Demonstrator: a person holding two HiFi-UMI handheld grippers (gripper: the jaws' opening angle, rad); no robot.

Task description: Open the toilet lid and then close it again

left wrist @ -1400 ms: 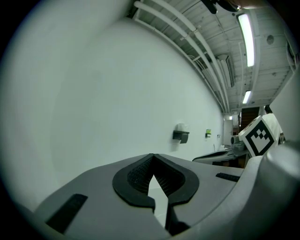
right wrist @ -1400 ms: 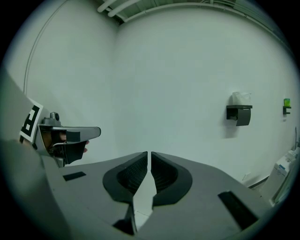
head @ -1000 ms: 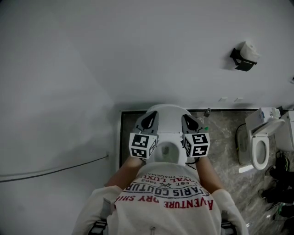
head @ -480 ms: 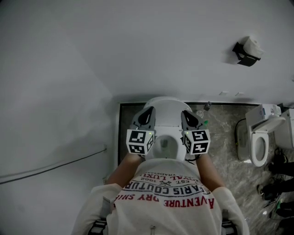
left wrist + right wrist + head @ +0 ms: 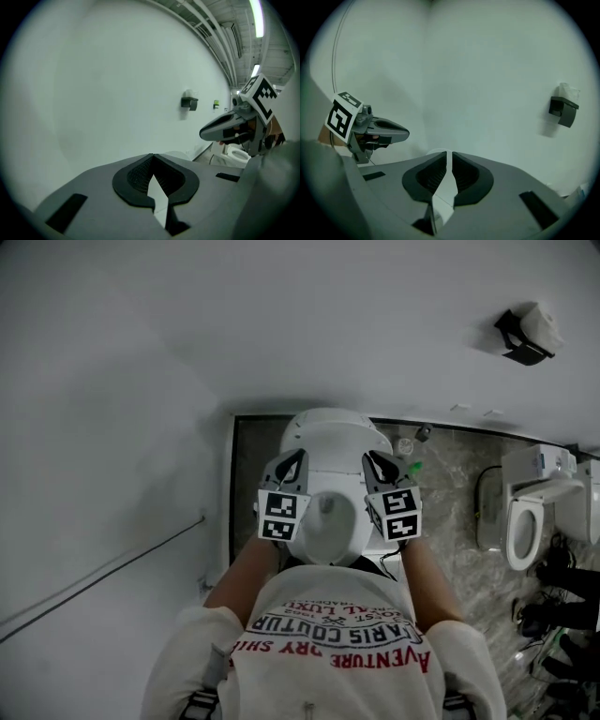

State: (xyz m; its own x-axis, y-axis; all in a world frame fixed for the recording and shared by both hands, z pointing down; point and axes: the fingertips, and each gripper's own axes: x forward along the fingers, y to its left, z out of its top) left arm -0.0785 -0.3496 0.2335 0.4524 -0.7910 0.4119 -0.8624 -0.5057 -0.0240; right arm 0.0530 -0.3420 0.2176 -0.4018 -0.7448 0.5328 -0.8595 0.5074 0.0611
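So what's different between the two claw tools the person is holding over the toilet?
The left gripper has its jaws pressed together at the tips, while the right gripper shows a thin slit between its jaws. The left gripper is at the left side of the toilet and the right gripper at its right side. Shared: neither holds anything, and both point towards the white wall.

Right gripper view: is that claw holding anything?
Cannot tell: the right claw is nearly closed with white in the slit, maybe the toilet lid.
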